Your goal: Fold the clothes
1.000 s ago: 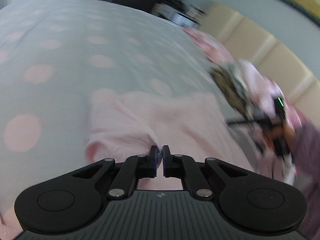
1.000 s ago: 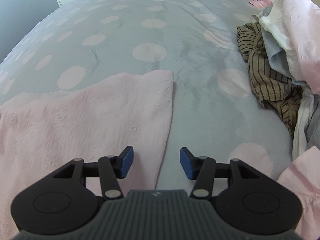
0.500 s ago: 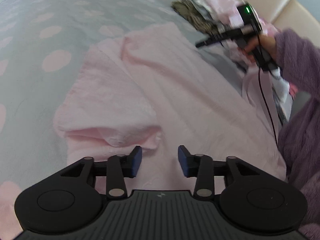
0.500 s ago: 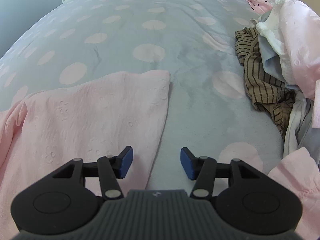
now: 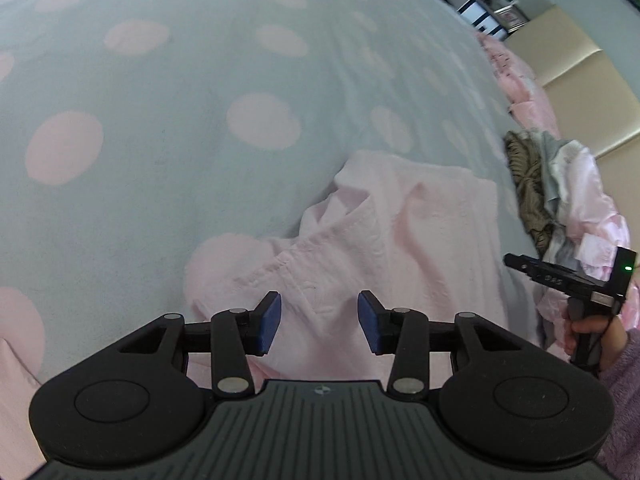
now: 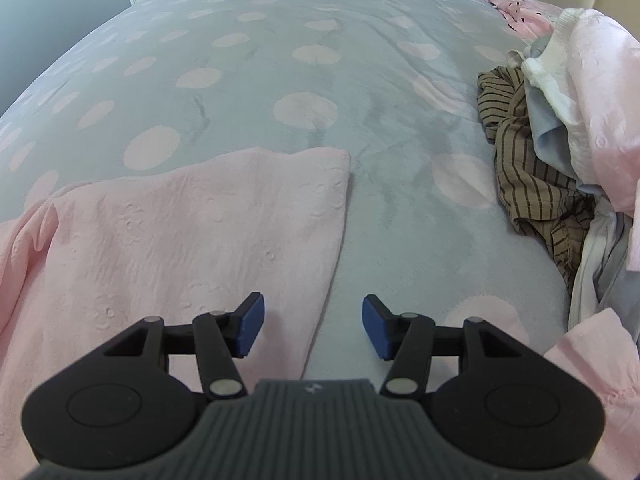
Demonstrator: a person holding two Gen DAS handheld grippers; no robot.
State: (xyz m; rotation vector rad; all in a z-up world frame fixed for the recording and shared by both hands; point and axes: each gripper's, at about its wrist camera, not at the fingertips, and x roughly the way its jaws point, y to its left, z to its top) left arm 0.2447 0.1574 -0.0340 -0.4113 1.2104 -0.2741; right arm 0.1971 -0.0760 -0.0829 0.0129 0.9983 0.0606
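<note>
Pink garment spread on the polka-dot bed

On the bed (image 6: 280, 60) our embossed pink garment (image 6: 192, 232) lies near the front edge, soft, light, limp; we'd pinch a hem corner. Left gripper (image 5: 319, 322) and right gripper (image 6: 313, 325) hover, fingers spread, empty.

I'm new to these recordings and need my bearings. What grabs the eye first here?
The pale pink garment lies spread on the grey, pink-dotted bedspread, with both the left gripper and right gripper open over it. At the right, a heap of unfolded clothes waits.
</note>
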